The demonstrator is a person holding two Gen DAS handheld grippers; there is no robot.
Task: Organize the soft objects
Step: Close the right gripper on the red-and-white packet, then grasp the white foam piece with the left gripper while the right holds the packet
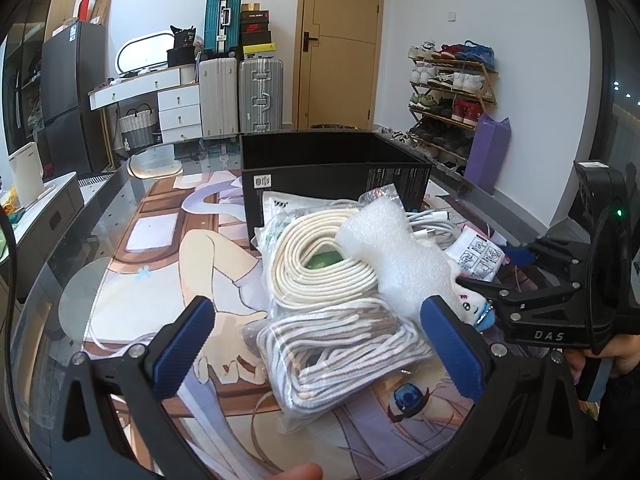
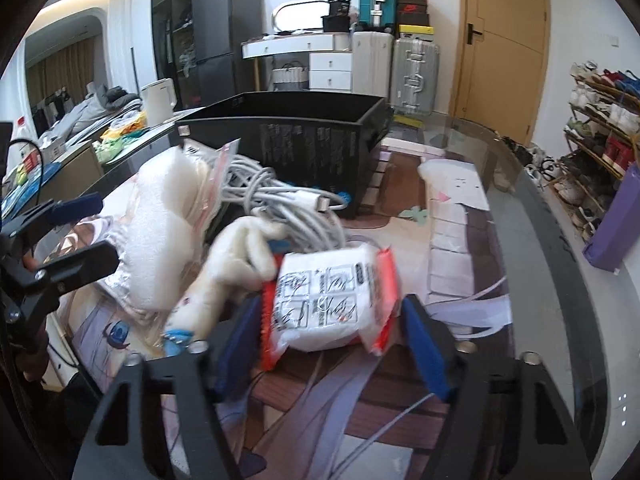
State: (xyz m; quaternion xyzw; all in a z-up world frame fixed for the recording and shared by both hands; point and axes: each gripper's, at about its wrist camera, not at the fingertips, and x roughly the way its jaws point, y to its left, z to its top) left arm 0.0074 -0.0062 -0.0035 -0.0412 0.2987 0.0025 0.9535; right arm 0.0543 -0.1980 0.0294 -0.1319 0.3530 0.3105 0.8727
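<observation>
A pile of soft things lies on the printed mat in front of a black open box (image 1: 336,168). In the left wrist view my left gripper (image 1: 320,344) is open around a bagged grey-white rope (image 1: 340,356), with a bagged cream rope (image 1: 320,264) and a white foam piece (image 1: 396,256) beyond. In the right wrist view my right gripper (image 2: 336,340) is open, its blue pads either side of a white tissue pack with red ends (image 2: 324,296). A white plush doll (image 2: 232,264) lies left of the pack. A white cable bundle (image 2: 280,200) lies behind, by the black box (image 2: 288,140).
The glass table's curved edge (image 2: 540,208) runs at the right. A purple bag (image 2: 616,224) and a shoe rack (image 1: 452,92) stand beyond it. Suitcases (image 1: 240,92), white drawers and a door are at the back wall. A white kettle (image 2: 158,100) stands at left.
</observation>
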